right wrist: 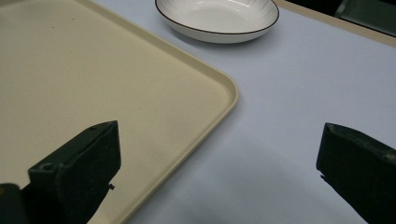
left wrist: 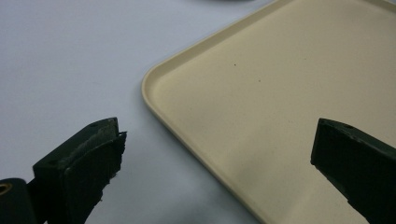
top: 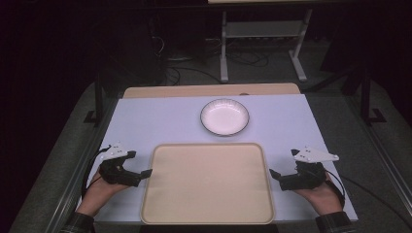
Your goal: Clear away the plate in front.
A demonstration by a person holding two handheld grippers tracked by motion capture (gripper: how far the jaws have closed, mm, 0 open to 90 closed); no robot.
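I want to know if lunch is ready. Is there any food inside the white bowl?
No. The white bowl looks empty; its inside shows clean and shiny in the right gripper view. It sits on the table behind the empty tray. What's under it is hidden.

- My left gripper [top: 145, 172] is showing a black body, with a pale grey three-cornered plate on top carrying small dark dots.
- My right gripper [top: 273, 173] is wearing the same build: black body, pale grey plate.
- A thin black cable is looping off each one.
- Both my cuffs are showing dark plaid sleeves.
- In the left gripper view, the jaws are looking blocky and black, one pad edge frayed, a small hole near each tip.
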